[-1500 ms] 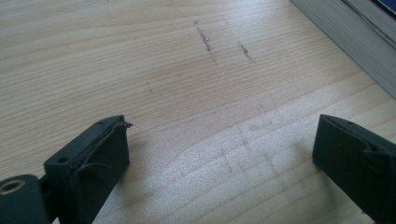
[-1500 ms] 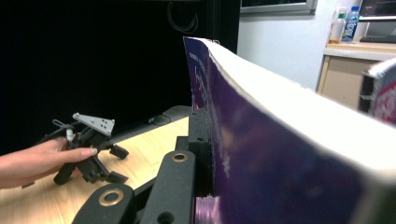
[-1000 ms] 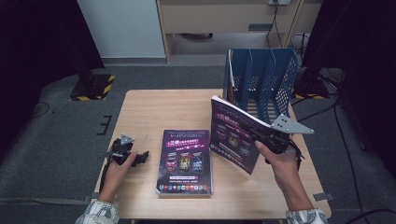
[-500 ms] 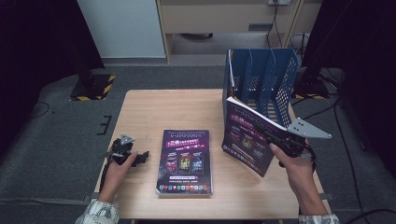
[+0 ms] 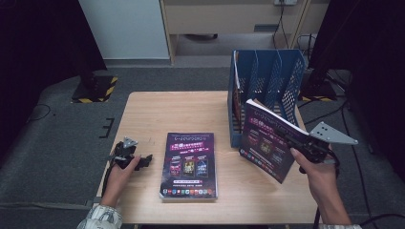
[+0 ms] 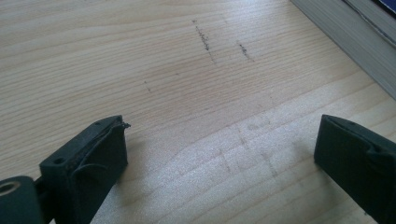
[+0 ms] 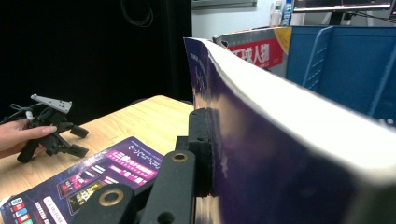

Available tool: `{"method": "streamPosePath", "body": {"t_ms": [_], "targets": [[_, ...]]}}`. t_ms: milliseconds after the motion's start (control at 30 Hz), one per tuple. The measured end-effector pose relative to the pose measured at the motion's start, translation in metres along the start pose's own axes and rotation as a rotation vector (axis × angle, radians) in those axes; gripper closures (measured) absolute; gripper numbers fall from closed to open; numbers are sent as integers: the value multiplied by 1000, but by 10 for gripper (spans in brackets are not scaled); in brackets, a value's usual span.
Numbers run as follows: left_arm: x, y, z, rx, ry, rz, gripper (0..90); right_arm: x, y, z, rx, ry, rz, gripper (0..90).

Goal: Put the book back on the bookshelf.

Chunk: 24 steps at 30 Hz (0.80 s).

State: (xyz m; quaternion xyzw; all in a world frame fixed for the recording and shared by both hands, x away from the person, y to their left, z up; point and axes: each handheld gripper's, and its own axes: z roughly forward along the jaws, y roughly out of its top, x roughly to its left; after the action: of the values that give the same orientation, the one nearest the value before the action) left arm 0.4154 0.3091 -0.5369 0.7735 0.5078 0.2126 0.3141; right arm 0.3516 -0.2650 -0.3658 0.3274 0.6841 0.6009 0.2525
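The right tongs point(image 5: 297, 143) were clamped on a thick, floppy purple book point(image 5: 265, 140) held upright beside the blue file rack point(image 5: 267, 90), best gripped near its spine, I judged, while the left tongs point(image 5: 143, 160) rested spread apart on the pale wooden tabletop point(image 5: 157, 114) in a dim room.

Ahead of my right gripper point(image 5: 305, 143): rack point(image 5: 267, 95) — wall close behind held book point(image 5: 265, 140).
Centre: flat book point(image 5: 189, 164) lies there.
Far left: bare table point(image 5: 162, 114) — I pass freely.
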Motion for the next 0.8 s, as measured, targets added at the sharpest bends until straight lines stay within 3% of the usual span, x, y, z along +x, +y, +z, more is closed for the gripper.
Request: {"method": "streamPosePath", "body": {"t_ms": [367,800], "targets": [[0,0,0,0,1,-1,16,-7,22,-19,-22,-13,21,825],[0,0,0,1,1,-1,15,-9,63,-12,-8,-18,17,826]]}}
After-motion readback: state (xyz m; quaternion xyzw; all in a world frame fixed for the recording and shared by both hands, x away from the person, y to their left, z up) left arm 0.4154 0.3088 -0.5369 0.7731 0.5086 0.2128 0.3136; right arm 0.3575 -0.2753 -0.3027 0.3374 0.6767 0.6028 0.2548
